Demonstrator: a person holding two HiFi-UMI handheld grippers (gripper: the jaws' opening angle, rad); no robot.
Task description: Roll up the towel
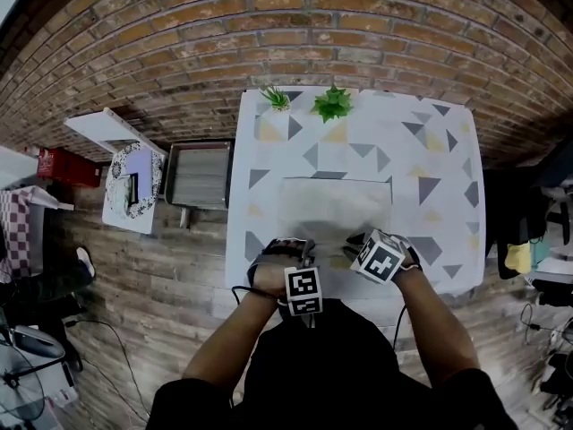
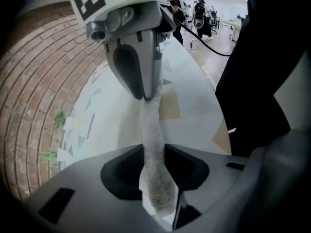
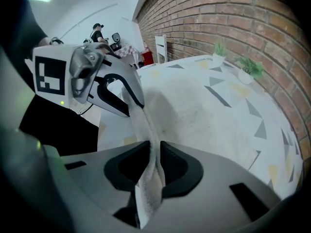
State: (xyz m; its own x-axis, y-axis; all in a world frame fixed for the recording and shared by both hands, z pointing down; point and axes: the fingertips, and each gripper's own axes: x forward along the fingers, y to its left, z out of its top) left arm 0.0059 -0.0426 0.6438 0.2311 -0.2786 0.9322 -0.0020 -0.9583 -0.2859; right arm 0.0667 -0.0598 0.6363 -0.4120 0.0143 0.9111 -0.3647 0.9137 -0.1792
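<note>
A pale towel (image 1: 336, 206) lies flat on the patterned table (image 1: 448, 150), with its near edge lifted between my two grippers. My left gripper (image 1: 298, 245) sits at that edge on the left and my right gripper (image 1: 354, 238) on the right, close together. In the left gripper view the towel's edge (image 2: 151, 130) runs loosely through the left gripper (image 2: 154, 164), whose jaws stand apart, up to the right gripper (image 2: 146, 95). In the right gripper view the right gripper (image 3: 154, 161) pinches the towel's edge (image 3: 146, 125), which stretches to the left gripper (image 3: 136, 103).
Two small green plants (image 1: 333, 104) (image 1: 276, 97) stand at the table's far edge against the brick wall. A grey tray (image 1: 199, 176) and a white stand (image 1: 132, 182) sit on the wooden floor to the left. The person's body is close behind the table's near edge.
</note>
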